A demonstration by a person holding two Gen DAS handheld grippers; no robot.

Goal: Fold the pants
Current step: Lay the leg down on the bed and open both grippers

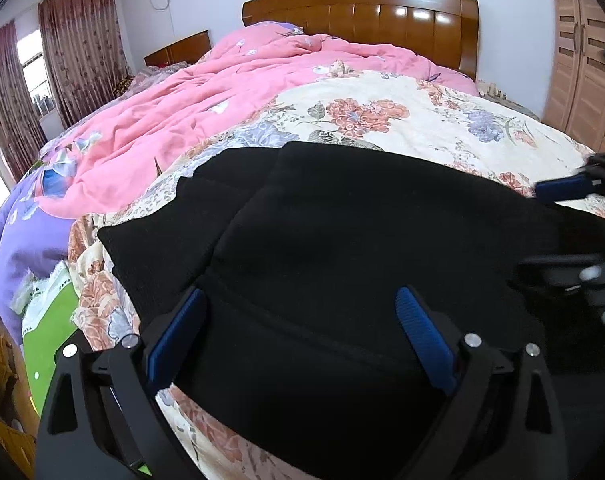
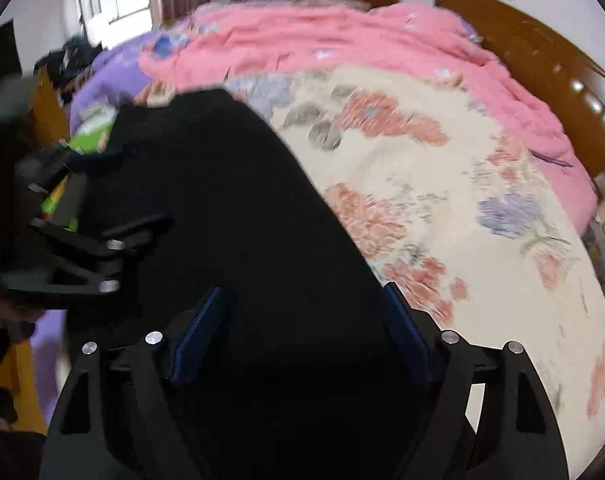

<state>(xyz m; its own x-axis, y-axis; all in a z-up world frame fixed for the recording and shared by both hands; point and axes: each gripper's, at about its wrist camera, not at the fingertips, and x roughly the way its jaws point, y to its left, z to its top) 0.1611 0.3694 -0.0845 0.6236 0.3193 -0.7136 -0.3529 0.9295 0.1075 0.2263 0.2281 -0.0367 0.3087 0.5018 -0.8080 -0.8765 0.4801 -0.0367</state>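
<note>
The black pants (image 1: pixel 342 248) lie folded in layers on the floral quilt (image 1: pixel 402 120) near the bed's front edge. They also fill the left and middle of the right wrist view (image 2: pixel 230 220). My left gripper (image 1: pixel 302 300) is open just above the pants, its blue pads wide apart with nothing between them. My right gripper (image 2: pixel 302 296) is open too, over the pants' right edge, and shows blurred at the right of the left wrist view (image 1: pixel 562 220). The left gripper appears at the left of the right wrist view (image 2: pixel 78 196).
A crumpled pink duvet (image 1: pixel 190 92) covers the far half of the bed below a wooden headboard (image 1: pixel 382 12). A purple sheet (image 1: pixel 26 240) and a green item (image 1: pixel 50 320) hang at the left edge. A wardrobe (image 1: pixel 578 60) stands at the right, curtains (image 1: pixel 82 40) at the left.
</note>
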